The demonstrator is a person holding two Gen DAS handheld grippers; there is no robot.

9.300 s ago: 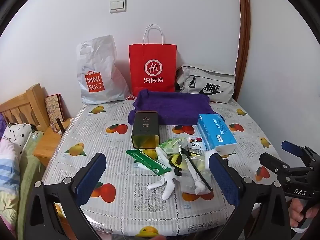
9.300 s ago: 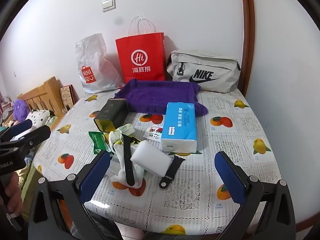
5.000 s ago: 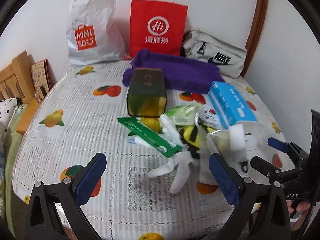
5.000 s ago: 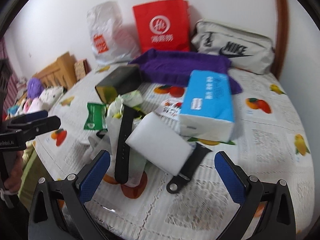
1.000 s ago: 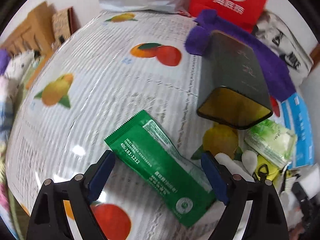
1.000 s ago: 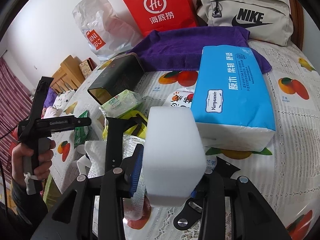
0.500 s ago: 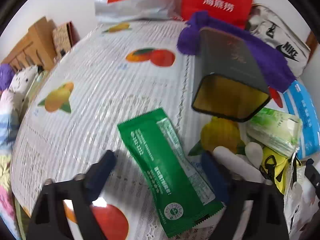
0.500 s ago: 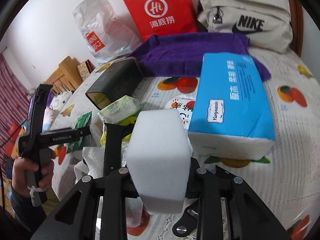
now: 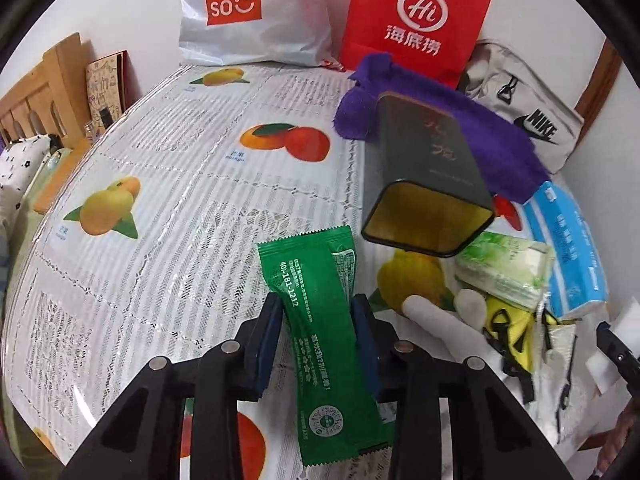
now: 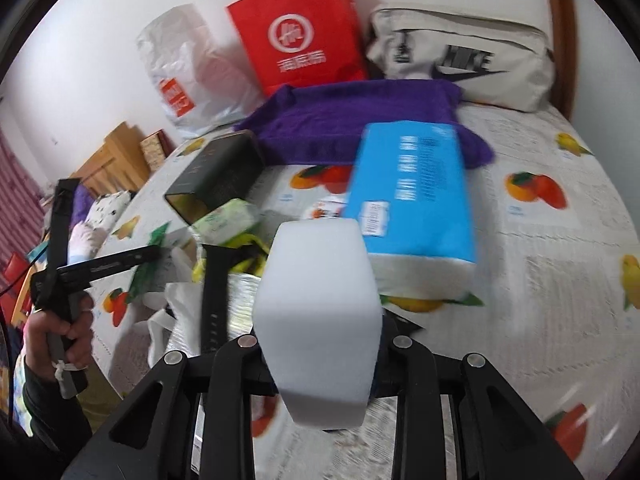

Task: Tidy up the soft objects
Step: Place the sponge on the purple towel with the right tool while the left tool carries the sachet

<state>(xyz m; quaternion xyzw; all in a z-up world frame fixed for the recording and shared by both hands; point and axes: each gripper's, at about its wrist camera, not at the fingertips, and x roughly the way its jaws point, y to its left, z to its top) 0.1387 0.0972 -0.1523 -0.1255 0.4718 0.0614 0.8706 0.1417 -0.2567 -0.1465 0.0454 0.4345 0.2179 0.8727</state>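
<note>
At six o'clock in the left wrist view, the left gripper point(image 9: 318, 338) had just been closing, and its blue pads now pinched the green sachet point(image 9: 320, 344) across its narrow middle; a second before, the jaws had stood wide on either side of the flat packet. The sachet's upper end pointed toward twelve o'clock, its lower end hanging past the fingers toward five. That grip meant, in my judgement, that one soft item was secured and ready to be carried off the fruit-print tablecloth point(image 9: 160, 184).

Low in the right wrist view, the right gripper point(image 10: 320, 344) was narrowed onto the white sponge block point(image 10: 320, 320), which stood up between its jaws and hid the pads. A second before, the block had sat lower against the clutter; now it looked lifted, and the blur suggested the hand was moving. Both hands therefore held a soft thing.

As for containers, the dark tea tin point(image 9: 428, 188) lay on its side at two o'clock from the sachet, mouth toward the camera, its gold inside showing nothing within. The purple towel point(image 10: 360, 120) lay spread at twelve o'clock, bare on top, with the blue tissue pack point(image 10: 416, 200) just in front of it. Behind stood the red paper bag point(image 9: 416, 20), the white Miniso bag point(image 9: 248, 8) and the grey Nike pouch point(image 10: 464, 60); their contents could not be seen.
</note>
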